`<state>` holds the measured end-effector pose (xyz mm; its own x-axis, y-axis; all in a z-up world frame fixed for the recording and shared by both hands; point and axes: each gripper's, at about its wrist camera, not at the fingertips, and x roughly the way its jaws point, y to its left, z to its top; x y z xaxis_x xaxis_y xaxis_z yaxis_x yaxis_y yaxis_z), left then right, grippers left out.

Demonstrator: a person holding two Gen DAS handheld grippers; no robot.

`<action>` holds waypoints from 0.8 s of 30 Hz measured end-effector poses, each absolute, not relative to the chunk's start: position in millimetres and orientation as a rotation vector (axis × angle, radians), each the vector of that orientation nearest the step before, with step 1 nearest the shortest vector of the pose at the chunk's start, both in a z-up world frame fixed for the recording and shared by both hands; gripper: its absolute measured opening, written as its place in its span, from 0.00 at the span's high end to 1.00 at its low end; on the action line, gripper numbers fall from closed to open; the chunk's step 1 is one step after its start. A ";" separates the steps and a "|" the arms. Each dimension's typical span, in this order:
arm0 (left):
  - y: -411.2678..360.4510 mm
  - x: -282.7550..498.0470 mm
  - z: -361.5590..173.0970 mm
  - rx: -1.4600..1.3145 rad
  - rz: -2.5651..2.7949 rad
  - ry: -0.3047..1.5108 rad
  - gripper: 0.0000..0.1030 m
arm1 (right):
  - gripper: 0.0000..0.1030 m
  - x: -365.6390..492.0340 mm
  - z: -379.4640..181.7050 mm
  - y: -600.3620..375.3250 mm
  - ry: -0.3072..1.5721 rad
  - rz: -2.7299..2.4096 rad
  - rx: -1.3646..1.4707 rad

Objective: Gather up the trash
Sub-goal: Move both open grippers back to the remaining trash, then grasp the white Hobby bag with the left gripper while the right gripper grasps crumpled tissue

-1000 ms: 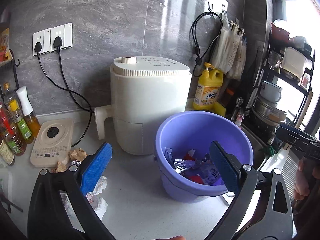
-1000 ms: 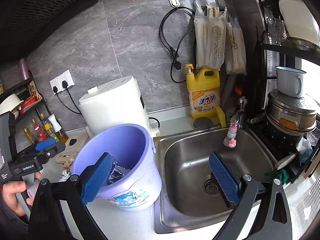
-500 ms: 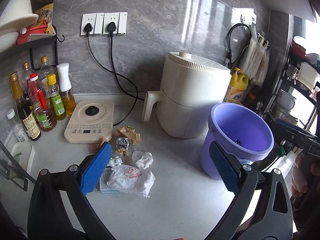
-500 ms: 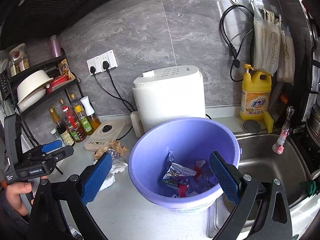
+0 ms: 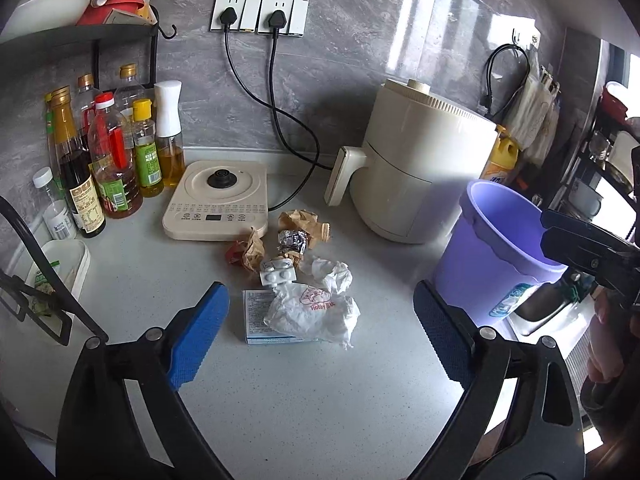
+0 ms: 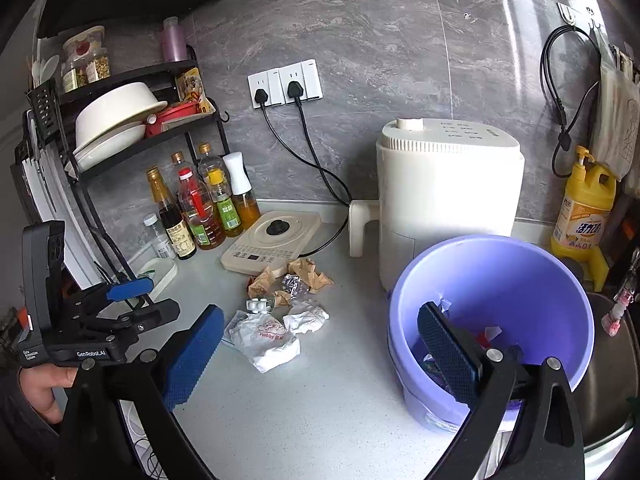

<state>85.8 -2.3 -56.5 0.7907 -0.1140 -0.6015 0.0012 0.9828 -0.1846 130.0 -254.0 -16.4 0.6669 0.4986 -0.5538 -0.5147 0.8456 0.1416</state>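
Observation:
A pile of trash lies on the grey counter: a crumpled white wrapper on a flat blue-white box, a white tissue, a pill blister, a foil ball and brown paper wads. A purple bucket with wrappers inside stands to the right. My left gripper is open and empty, just before the white wrapper. My right gripper is open and empty, its right finger over the bucket.
A cream induction hob, a white air fryer and oil bottles stand behind the pile. Two black cords run from wall sockets. A sink and a yellow detergent jug are on the right.
Both grippers have swung left, away from the bucket and sink and toward the trash pile. The left gripper has come closer to the white wrapper. Both stay open.

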 end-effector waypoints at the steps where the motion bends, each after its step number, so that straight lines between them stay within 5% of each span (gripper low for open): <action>1: 0.3 85.8 -59.5 -0.184 -0.064 0.660 0.14 | 0.09 130.0 -17.1 -248.0 0.624 0.582 -0.037; 10: 23.8 101.4 -93.9 -0.247 -0.083 0.712 0.35 | 0.23 134.7 -41.0 -206.3 0.745 0.634 -0.085; 24: 29.0 160.0 -152.1 -0.235 -0.156 0.818 0.46 | 0.35 148.7 -99.0 -169.9 0.924 0.579 -0.163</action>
<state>160.0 29.0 -152.1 0.6742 -0.2274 -0.7027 0.0467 0.9627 -0.2667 148.7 -169.9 -99.0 0.4638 0.4006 -0.7902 -0.5362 0.8370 0.1096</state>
